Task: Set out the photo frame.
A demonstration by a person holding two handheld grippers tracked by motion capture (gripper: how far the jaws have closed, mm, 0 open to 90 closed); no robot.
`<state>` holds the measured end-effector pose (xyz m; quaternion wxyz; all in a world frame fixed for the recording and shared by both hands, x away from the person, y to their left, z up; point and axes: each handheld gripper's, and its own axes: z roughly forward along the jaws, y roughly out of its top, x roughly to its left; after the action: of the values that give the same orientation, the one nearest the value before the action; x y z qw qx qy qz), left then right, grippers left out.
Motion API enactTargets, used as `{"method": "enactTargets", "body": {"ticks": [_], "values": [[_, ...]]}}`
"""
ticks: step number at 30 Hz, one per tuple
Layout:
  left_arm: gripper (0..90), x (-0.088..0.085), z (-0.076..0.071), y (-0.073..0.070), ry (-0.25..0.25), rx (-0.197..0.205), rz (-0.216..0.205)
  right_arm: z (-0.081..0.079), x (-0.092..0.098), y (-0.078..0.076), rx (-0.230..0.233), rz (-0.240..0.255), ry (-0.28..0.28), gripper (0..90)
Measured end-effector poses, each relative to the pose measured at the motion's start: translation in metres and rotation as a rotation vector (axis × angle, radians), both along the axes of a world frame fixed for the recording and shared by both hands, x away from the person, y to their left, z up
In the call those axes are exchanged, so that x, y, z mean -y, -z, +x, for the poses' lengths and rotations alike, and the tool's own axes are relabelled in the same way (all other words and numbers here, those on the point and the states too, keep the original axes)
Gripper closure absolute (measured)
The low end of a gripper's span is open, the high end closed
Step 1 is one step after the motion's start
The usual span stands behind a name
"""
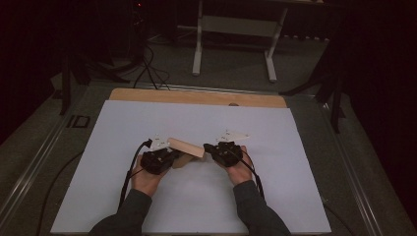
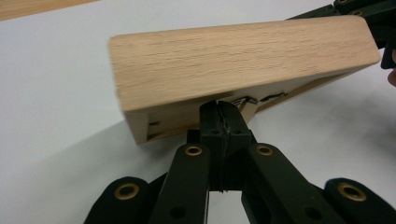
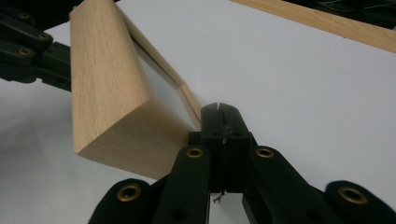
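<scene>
A light wooden block (image 1: 187,147) with a hollow underside hangs tilted between my two grippers, over the middle of the white sheet (image 1: 196,196). My left gripper (image 1: 176,156) is shut; in the left gripper view its tips (image 2: 219,108) butt against the lower rim of the wooden block (image 2: 233,60). My right gripper (image 1: 208,147) is shut too, its tips (image 3: 219,111) beside the end of the wooden block (image 3: 112,93), at the thin rim. Whether either pinches anything I cannot tell. The other gripper shows at each far end: the right gripper (image 2: 364,11), the left gripper (image 3: 32,56).
The white sheet covers a table whose bare wooden strip (image 1: 196,97) shows along the far edge. Beyond it on the dark floor stand a white metal frame (image 1: 236,29) and loose cables (image 1: 147,69). Dark stand legs flank the table's far corners.
</scene>
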<state>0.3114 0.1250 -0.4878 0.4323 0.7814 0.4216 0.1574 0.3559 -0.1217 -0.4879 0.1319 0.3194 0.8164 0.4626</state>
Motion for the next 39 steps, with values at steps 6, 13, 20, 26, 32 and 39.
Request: {"method": "enactTargets", "body": {"ticks": [6, 13, 20, 26, 32, 39], "values": [[89.7, 0.002, -0.001, 0.000, 0.008, -0.001, 0.000, -0.003, -0.001, 0.000, 0.005, -0.006, -0.007, 89.8], [89.7, 0.004, -0.002, -0.001, 0.017, 0.003, 0.000, -0.006, -0.001, 0.000, 0.008, -0.009, -0.014, 89.8], [89.7, 0.007, -0.002, 0.000, 0.024, 0.003, 0.013, -0.009, -0.003, -0.001, 0.015, -0.018, -0.032, 89.8], [89.7, 0.008, -0.002, 0.001, 0.029, -0.001, 0.014, -0.012, -0.005, -0.001, 0.018, -0.022, -0.039, 89.8], [89.7, 0.009, -0.002, 0.002, 0.035, -0.002, 0.019, -0.015, -0.005, 0.000, 0.017, -0.015, -0.044, 89.8], [89.8, 0.011, -0.001, 0.003, 0.041, -0.005, 0.024, -0.018, -0.004, 0.003, 0.016, -0.015, -0.045, 89.8]]}}
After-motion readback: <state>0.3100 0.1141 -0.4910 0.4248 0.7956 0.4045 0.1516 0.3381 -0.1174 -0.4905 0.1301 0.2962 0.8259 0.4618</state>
